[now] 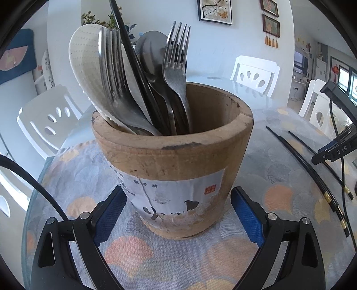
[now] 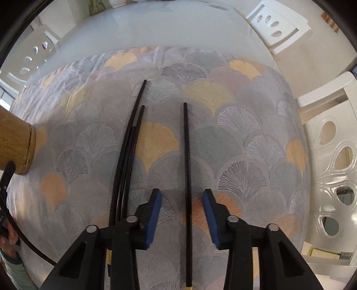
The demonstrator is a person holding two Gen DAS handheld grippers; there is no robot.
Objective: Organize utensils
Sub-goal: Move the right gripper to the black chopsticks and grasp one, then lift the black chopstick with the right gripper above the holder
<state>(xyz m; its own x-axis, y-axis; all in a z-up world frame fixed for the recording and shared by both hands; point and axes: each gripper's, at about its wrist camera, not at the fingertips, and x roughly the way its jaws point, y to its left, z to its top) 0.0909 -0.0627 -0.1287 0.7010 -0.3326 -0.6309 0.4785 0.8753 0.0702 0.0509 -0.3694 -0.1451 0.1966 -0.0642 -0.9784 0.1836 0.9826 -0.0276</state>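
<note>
A wooden utensil holder (image 1: 174, 156) stands on the patterned cloth, holding forks (image 1: 176, 67), spoons, a white rice paddle (image 1: 87, 60) and a black chopstick. My left gripper (image 1: 177, 189) straddles its base, and both blue pads (image 1: 111, 207) rest against its sides. In the right wrist view my right gripper (image 2: 182, 191) points down at the cloth. A single black chopstick (image 2: 185, 145) lies between its pads, touching neither. Two more chopsticks (image 2: 129, 145) lie together just left of the left finger. The holder's side (image 2: 15, 145) shows at the far left.
The fan-patterned cloth (image 2: 223, 133) covers part of a round glass table (image 2: 133, 26). White chairs (image 2: 334, 178) stand around it. A black cable (image 2: 26, 247) and a person's hand (image 2: 9, 236) are at the lower left. Framed pictures (image 1: 215, 10) hang on the far wall.
</note>
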